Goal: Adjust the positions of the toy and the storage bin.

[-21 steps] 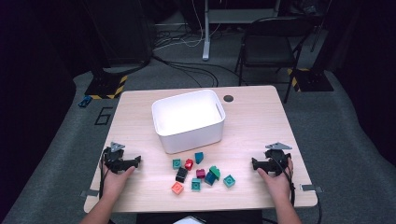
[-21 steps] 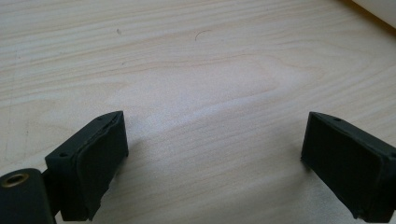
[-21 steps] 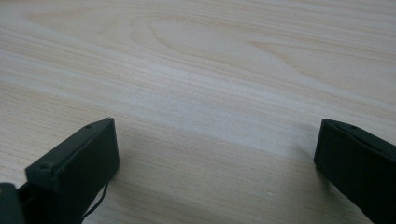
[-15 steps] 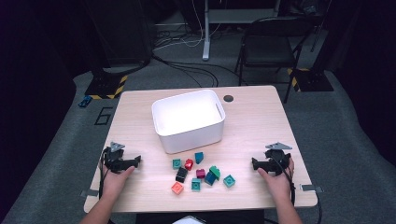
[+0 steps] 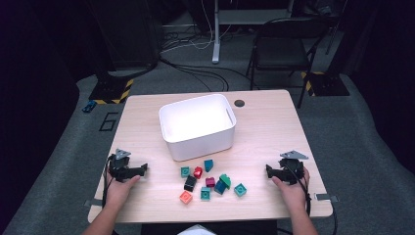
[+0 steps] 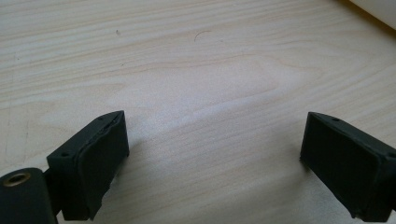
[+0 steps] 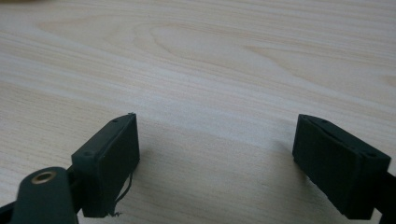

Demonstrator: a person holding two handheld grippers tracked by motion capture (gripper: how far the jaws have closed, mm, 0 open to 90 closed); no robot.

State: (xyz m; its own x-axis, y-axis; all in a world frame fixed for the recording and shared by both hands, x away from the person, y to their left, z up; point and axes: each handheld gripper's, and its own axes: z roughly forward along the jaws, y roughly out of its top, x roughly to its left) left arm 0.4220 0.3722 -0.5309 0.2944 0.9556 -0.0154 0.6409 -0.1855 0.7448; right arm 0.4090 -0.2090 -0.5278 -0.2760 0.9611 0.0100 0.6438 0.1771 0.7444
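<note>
A white bin (image 5: 197,126) stands in the middle of the wooden table (image 5: 264,127). In front of it lies a cluster of small toy bricks (image 5: 210,179) in teal, red, black, green, magenta and orange. My left gripper (image 5: 142,169) rests on the table at the left, well away from the bricks, held by a hand. On the right side my right gripper (image 5: 268,171) rests likewise. In the left gripper view the left gripper (image 6: 212,154) stands open over bare wood. The right gripper (image 7: 217,156) in its own view is open too, nothing between its jaws.
A small dark round grommet (image 5: 239,103) sits in the table behind the bin. Beyond the table stand a folding chair (image 5: 281,46), a stand base with hazard stripes (image 5: 113,89) and cables on the grey floor.
</note>
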